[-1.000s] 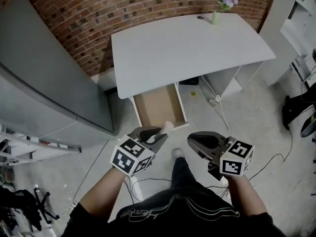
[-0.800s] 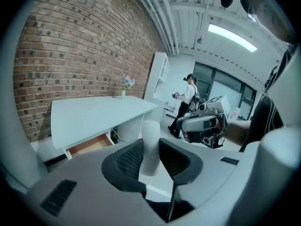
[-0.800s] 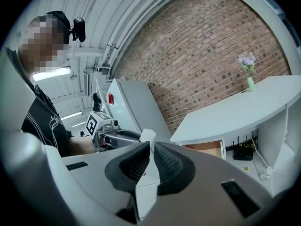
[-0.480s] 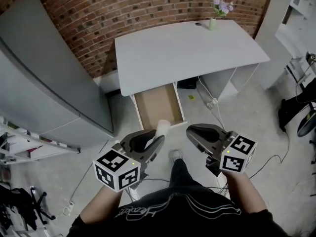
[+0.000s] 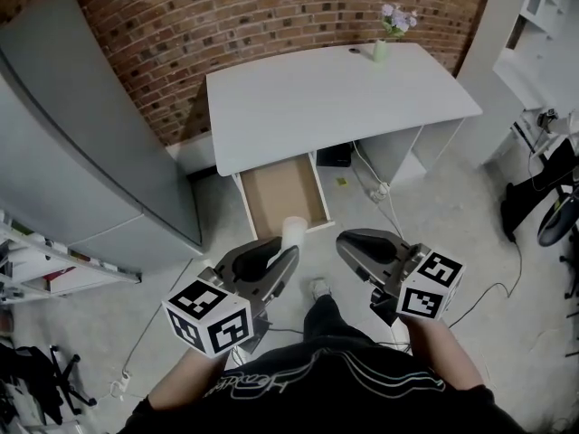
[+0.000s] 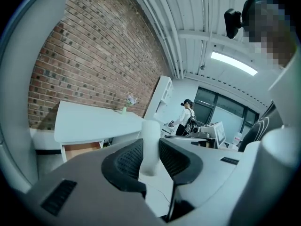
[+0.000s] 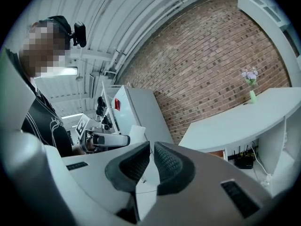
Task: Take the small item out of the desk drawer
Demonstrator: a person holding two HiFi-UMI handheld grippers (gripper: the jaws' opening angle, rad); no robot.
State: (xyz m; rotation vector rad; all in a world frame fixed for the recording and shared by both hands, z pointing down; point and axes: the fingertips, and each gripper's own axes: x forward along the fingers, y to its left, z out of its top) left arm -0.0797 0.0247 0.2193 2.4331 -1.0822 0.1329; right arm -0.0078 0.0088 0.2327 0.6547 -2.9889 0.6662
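Note:
The small item is a white cylinder (image 5: 292,231) (image 6: 150,142), held upright between the pads of my left gripper (image 5: 288,245) (image 6: 150,160), which is shut on it. It hangs in front of the open desk drawer (image 5: 280,191), whose brown bottom shows bare. The drawer juts out from under the white desk (image 5: 335,98). My right gripper (image 5: 349,242) (image 7: 151,163) floats level with the left one, to its right, jaws shut with nothing between them.
A small green vase with flowers (image 5: 381,49) stands at the desk's far edge. A tall grey cabinet (image 5: 90,161) is on the left, and cables (image 5: 384,197) lie on the floor by the desk's right leg. White shelves (image 5: 543,34) stand on the right. A second person (image 6: 187,119) stands far back.
The left gripper has drawn back toward me and lower-left in the head view, still gripping the white cylinder. The desk and drawer now look farther away. The right gripper hardly moved.

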